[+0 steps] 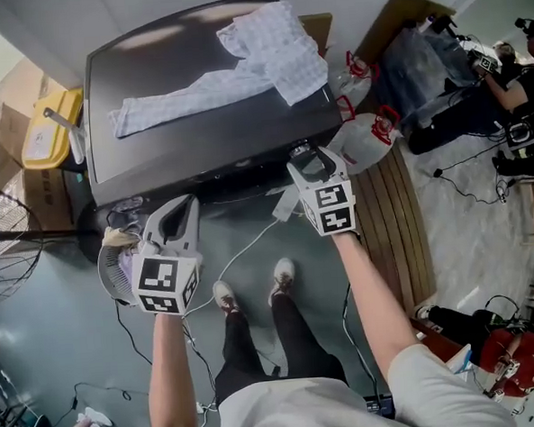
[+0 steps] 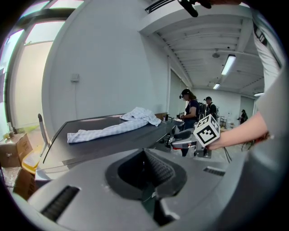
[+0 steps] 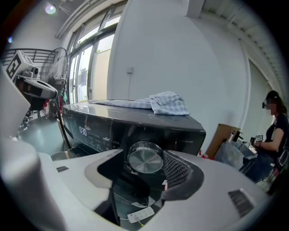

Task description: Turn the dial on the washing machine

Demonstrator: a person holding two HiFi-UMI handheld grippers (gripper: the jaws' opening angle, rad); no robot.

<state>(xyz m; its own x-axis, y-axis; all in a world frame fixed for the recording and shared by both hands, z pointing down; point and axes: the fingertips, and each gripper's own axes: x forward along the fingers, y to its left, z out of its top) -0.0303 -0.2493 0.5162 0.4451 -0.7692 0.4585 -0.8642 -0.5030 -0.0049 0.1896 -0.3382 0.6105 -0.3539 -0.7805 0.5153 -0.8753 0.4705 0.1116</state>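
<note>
Dial sitting on washing machine front panel, toward its right end as person is facing it.
Right gripper hovering at panel, fingers standing wide apart on either side of dial, pads not pressing, gripping nothing.
Left gripper hanging off machine's front left, jaws together, empty.
Progress: scene fitting both a grip about to close for the turn and a grip let go after it. Dial's face not showing which.

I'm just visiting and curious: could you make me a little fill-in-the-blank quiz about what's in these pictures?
1. The checked cloth lies on top of the dark ____.
2. The jaws of the right hand-held gripper are ____.
3. Framed between them is a round silver ____.
Missing words: washing machine; open; dial.
</note>
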